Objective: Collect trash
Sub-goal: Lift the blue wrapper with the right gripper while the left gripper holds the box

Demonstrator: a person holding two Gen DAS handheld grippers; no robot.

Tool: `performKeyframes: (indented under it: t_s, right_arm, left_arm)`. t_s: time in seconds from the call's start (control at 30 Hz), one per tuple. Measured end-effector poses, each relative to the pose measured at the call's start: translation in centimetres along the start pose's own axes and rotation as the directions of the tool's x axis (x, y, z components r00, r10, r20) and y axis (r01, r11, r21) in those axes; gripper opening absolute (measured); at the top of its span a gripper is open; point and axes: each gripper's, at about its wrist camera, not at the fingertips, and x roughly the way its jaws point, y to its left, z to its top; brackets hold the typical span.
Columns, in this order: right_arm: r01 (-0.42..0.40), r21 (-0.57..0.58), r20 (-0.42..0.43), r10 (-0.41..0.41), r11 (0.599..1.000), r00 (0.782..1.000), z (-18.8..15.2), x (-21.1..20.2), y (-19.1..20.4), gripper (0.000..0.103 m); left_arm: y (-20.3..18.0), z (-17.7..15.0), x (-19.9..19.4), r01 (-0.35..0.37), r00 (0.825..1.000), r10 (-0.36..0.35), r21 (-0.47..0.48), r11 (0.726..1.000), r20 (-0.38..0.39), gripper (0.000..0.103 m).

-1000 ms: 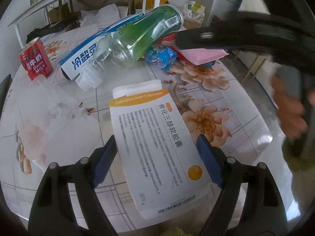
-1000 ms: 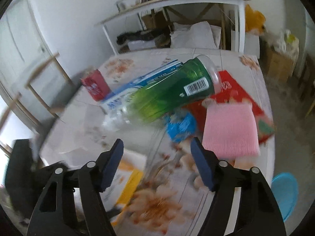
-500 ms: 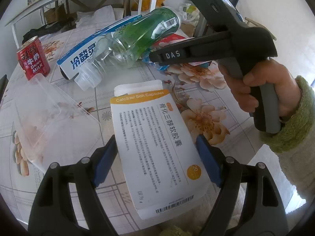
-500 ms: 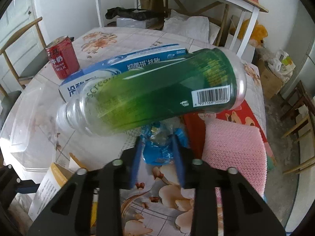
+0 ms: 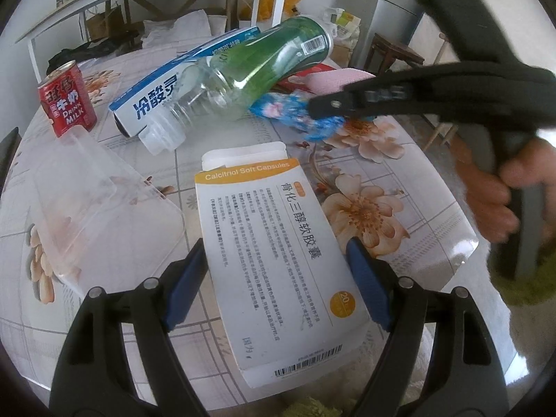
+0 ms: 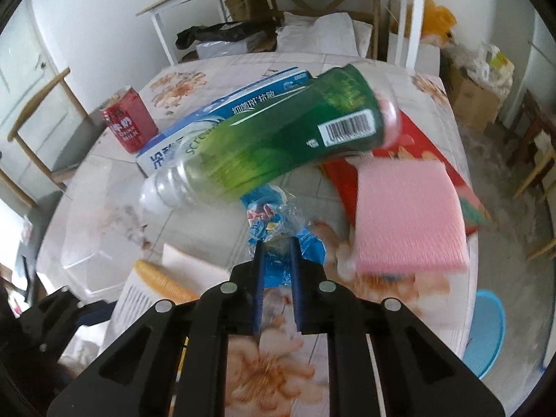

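Your right hand-held gripper (image 6: 275, 243) is closing on the blue wrapper (image 6: 278, 224).

The crumpled wrapper lies on the table (image 6: 347, 365), just below the green bottle (image 6: 278, 149), and it sits between your right jaws, which have come narrow and are still closing; from your left camera the right hand-held gripper (image 5: 325, 109) is seen reaching in from the right with its tips at the wrapper (image 5: 295, 114). A pink cloth (image 6: 410, 215) lies just right of it on a red packet (image 6: 434, 160). Behind the bottle lies a blue box (image 6: 222, 118), with a red can (image 6: 128, 125) farther left. Your left hand-held gripper (image 5: 274, 253) stands wide, its jaws either side of the white capsule box (image 5: 274, 243), beside a clear tray (image 5: 100, 208).
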Motion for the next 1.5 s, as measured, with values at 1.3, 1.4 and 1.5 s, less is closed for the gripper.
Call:
performKeyframes:
  t_s: [1.3,1.4,1.5]
  right_arm:
    - [0.003,0.096,-0.077,0.005,0.995,0.997,-6.5,-0.5,-2.1,0.047]
    - [-0.002,0.116,-0.070,0.010,0.993,0.998,-6.5,-0.6,-2.5,0.040]
    - [-0.024,0.153,-0.061,0.033,0.988,0.998,-6.5,-0.7,-2.9,0.036]
  left_arm:
    - [0.5,0.0,0.1,-0.016,1.000,0.014,-0.063,0.998,-0.027,0.075]
    - [0.7,0.0,0.1,-0.019,1.000,0.017,-0.074,0.997,-0.023,0.075]
    - [0.8,-0.1,-0.1,-0.014,1.000,0.013,-0.086,0.996,-0.019,0.074]
